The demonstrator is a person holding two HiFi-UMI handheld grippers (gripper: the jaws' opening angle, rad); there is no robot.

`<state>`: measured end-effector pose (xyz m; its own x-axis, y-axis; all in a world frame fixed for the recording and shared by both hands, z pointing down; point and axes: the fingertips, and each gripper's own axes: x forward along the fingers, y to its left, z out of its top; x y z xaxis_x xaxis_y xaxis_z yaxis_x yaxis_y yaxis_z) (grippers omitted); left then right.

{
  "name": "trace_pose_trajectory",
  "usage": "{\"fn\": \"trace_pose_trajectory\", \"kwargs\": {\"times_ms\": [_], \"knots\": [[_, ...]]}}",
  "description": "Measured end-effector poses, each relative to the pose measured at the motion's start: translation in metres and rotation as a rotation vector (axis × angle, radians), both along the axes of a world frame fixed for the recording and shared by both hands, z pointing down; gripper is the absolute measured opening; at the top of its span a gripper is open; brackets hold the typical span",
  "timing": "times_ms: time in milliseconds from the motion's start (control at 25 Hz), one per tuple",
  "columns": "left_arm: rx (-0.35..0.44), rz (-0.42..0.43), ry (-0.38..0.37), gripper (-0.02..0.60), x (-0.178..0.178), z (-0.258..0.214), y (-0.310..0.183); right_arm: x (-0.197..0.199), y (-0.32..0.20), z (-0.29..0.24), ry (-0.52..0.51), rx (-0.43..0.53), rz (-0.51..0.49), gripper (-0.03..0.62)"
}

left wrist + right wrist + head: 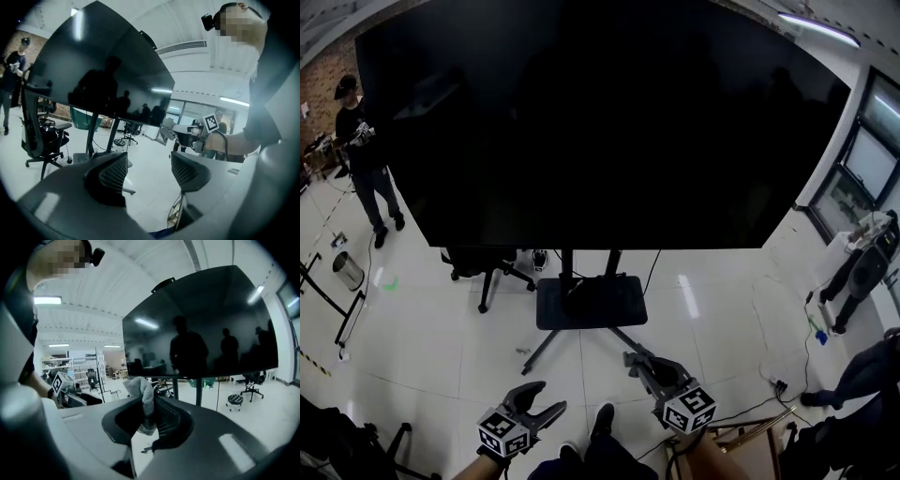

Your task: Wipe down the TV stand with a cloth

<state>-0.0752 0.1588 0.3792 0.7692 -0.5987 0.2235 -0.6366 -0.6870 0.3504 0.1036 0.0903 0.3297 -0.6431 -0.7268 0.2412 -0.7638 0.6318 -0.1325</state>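
Observation:
A big black TV stands on a dark stand with a flat shelf and splayed legs on the white floor. My right gripper hovers low, just right of the shelf, shut on a grey cloth that sticks up between its jaws; the cloth also shows as a pale wad in the left gripper view. My left gripper hangs open and empty near the floor, in front of the stand. The stand's posts appear under the screen in the left gripper view.
A black office chair sits left of the stand, under the screen. A person stands far left by a small bin. More people are at the right edge. Cables trail on the floor at right. My shoes are below.

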Motion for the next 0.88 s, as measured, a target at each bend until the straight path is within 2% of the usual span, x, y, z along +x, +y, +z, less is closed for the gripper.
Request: {"fn": "trace_pose_trajectory", "kwargs": {"times_ms": [160, 320, 560, 880], "knots": [[-0.011, -0.016, 0.0, 0.316, -0.013, -0.016, 0.044, 0.014, 0.055, -0.019, -0.09, -0.056, 0.052, 0.046], [-0.001, -0.029, 0.006, 0.314, -0.013, -0.04, 0.074, 0.021, 0.101, -0.029, -0.102, -0.079, 0.068, 0.046], [0.032, -0.017, 0.023, 0.314, 0.014, -0.05, 0.105, 0.027, 0.148, -0.032, -0.144, -0.088, 0.057, 0.044], [0.052, -0.05, 0.042, 0.314, 0.064, -0.065, 0.156, 0.039, 0.219, -0.047, -0.171, -0.072, -0.03, 0.043]]}}
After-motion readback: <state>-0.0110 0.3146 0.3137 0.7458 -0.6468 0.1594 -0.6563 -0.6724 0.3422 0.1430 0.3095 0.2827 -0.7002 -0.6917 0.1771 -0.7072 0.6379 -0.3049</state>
